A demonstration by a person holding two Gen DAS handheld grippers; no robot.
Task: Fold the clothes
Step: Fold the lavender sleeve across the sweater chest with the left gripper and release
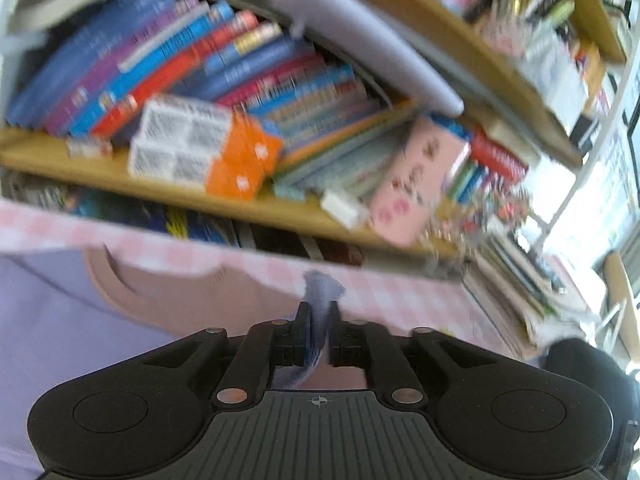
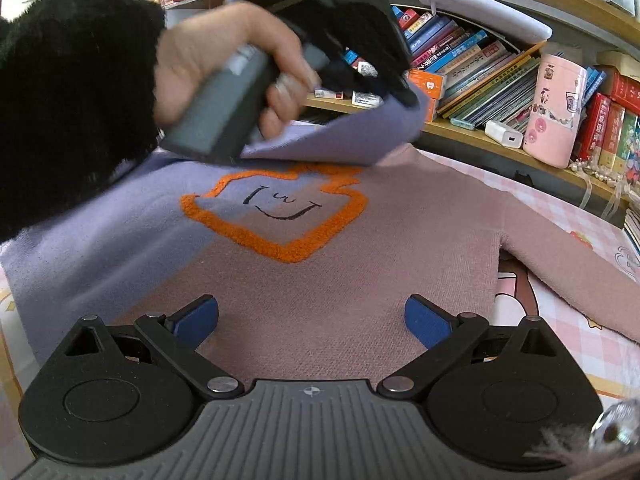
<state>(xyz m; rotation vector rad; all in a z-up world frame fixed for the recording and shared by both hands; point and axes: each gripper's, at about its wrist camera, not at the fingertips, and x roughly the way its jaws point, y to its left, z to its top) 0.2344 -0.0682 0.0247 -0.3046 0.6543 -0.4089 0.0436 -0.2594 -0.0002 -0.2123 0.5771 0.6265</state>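
A sweater, lilac on one half and dusty pink on the other (image 2: 320, 292), lies flat on a pink checked cloth, with an orange outlined face design (image 2: 280, 216) on its chest. My left gripper (image 1: 318, 332) is shut on the lilac sleeve (image 1: 320, 300). In the right wrist view that sleeve (image 2: 340, 136) is lifted and carried over the sweater's chest, with the left gripper (image 2: 394, 94) above it. My right gripper (image 2: 312, 324) is open and empty, low over the pink lower body. The pink sleeve (image 2: 568, 256) lies stretched out to the right.
A wooden bookshelf (image 2: 480, 136) full of books runs along the far edge of the table. A pink tin (image 2: 556, 112) and a white charger (image 2: 504, 134) stand on it. The pink checked tablecloth (image 2: 560, 344) shows at the right.
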